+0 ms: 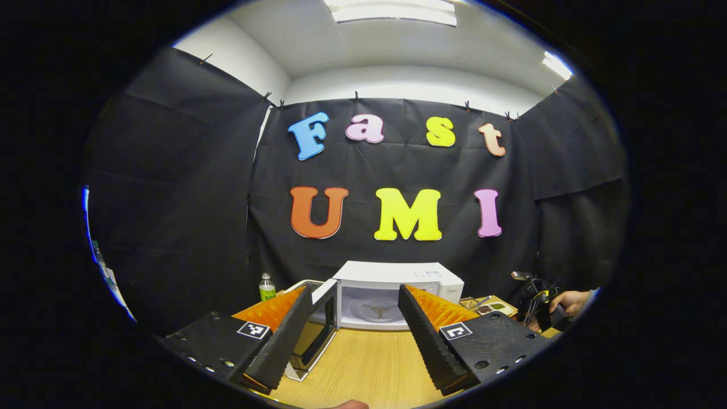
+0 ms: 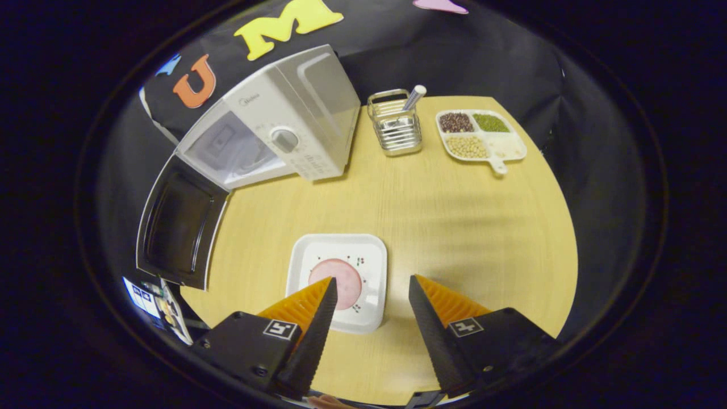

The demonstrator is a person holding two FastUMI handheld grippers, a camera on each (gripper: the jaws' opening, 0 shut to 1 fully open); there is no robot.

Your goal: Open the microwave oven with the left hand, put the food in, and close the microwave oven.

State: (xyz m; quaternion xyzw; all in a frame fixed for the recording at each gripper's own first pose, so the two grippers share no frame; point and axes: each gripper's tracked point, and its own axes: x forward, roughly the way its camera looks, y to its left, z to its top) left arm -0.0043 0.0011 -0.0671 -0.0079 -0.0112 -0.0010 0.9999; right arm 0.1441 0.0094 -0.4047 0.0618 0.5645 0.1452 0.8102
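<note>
one white microwave oven (image 2: 284,130) stands on the light wooden table (image 2: 454,227), its one door (image 2: 179,227) swung wide. one white square plate (image 2: 341,278) bearing one pink round slice of food (image 2: 338,278) lies near the front edge. left tool (image 1: 355,318) and right tool (image 2: 369,309) both released, grasping nothing. one wire holder (image 2: 396,128) and one four-part tray (image 2: 480,135) stand behind.

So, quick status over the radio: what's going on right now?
Both grippers open, holding nothing. Microwave door swung wide. Right gripper hovers over plate of food, not gripped. Table path to oven clear.
</note>
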